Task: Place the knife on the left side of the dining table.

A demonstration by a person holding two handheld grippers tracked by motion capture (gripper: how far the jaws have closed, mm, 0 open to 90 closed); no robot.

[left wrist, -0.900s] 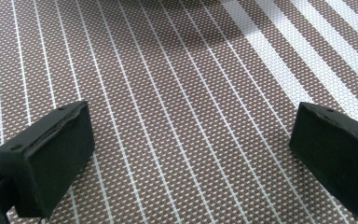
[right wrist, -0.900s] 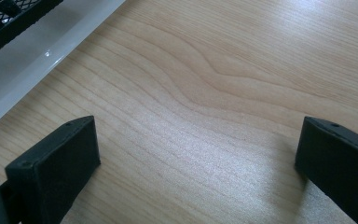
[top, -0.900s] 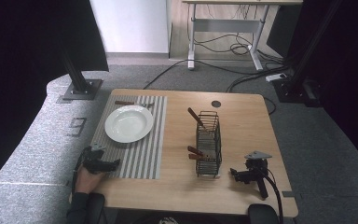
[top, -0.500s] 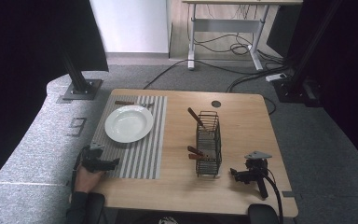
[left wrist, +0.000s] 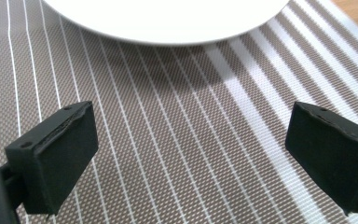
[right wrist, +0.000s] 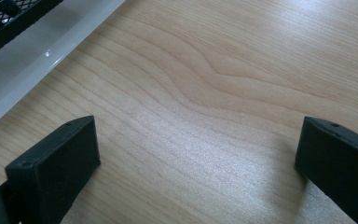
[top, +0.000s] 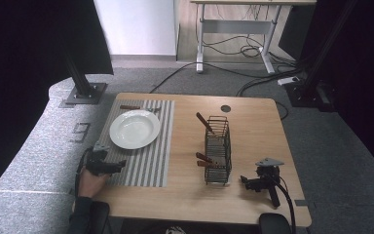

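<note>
The white plate [top: 134, 128] sits round on the striped placemat [top: 141, 161] at the tabletop's [top: 253, 126] left, just beyond the left tongs [top: 119, 165], which gape wide, empty. The right tongs [top: 246, 181], equally wide and empty, rest beside the wire basket [top: 218, 148]; its clear base [right wrist: 32, 60] shows in the right gripper view.
</note>
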